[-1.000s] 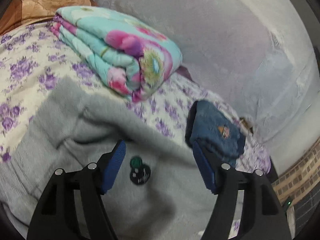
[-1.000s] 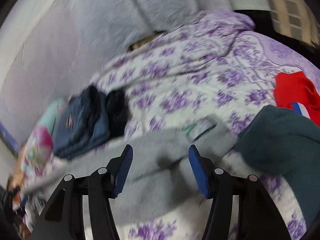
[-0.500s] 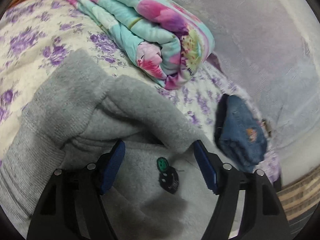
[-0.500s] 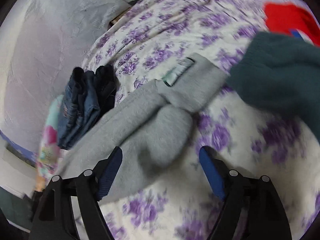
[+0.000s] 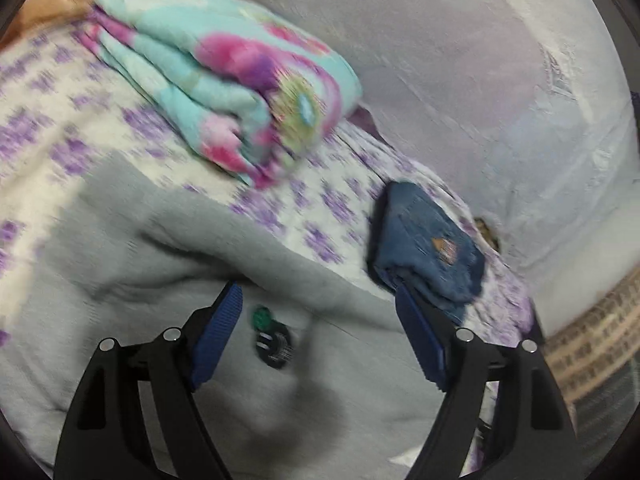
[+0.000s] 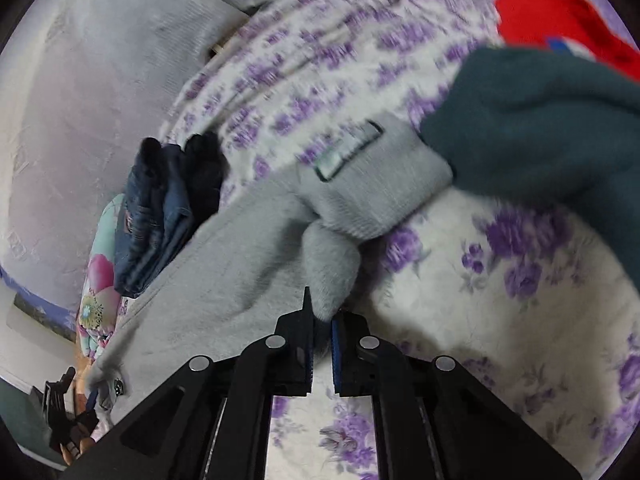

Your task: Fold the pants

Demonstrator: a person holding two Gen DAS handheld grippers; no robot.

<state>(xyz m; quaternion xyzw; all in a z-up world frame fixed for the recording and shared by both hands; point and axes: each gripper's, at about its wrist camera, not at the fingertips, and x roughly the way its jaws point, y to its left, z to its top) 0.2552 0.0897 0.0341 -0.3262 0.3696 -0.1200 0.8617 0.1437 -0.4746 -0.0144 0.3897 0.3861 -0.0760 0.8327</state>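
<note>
Grey fleece pants [image 5: 168, 280] lie on a bed with a purple-flowered sheet [image 5: 48, 120]. In the left wrist view my left gripper [image 5: 318, 324] is open above the waist end, with a small green and black badge [image 5: 272, 340] between its fingers. In the right wrist view my right gripper [image 6: 320, 320] is shut on a fold of the pants [image 6: 240, 272] near the ribbed cuff [image 6: 376, 184], which carries a pale label [image 6: 348, 152].
A folded floral quilt [image 5: 224, 80] and folded blue jeans [image 5: 428, 248] lie behind the pants by the grey wall [image 5: 480, 60]. A dark teal garment [image 6: 540, 128] and a red one [image 6: 560, 28] lie right of the cuff. The jeans [image 6: 156, 208] show left.
My right gripper has closed from wide open onto a fold of the grey pants near the cuff. My left gripper stayed open and shifted over the waist end.
</note>
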